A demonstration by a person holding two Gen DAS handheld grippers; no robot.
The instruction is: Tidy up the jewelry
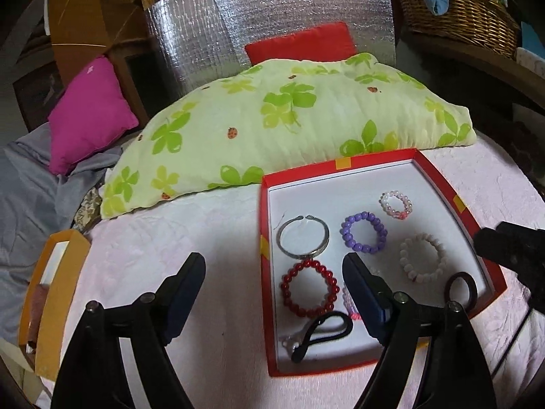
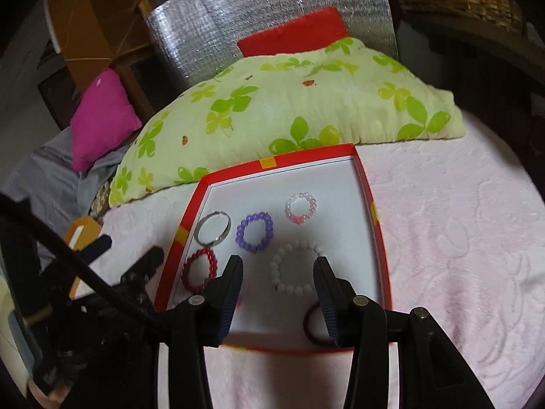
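A red tray [image 1: 306, 170] with a white floor lies on the pink bedcover. In it lie a silver bangle [image 1: 303, 255], a purple bead bracelet [image 1: 345, 235], a small pink-white one [image 1: 385, 202], a white bead bracelet [image 1: 405, 259], a red bead bracelet [image 1: 285, 288], a black hair tie [image 1: 313, 337] and a brown hair tie [image 1: 471, 283]. My left gripper [image 1: 272, 260] hangs open over the tray's left rim, holding nothing. My right gripper [image 2: 277, 262] is open and empty above the white bead bracelet [image 2: 276, 266]. Its right finger hides part of the brown hair tie [image 2: 311, 323].
A green clover pillow [image 1: 289, 119] lies just behind the tray, with a red cushion [image 1: 299, 46] and a magenta cushion [image 1: 88, 116] beyond. An orange box [image 1: 58, 272] sits at the left edge. A wicker basket [image 1: 460, 10] stands far right. The pink bedcover [image 2: 460, 238] spreads right of the tray.
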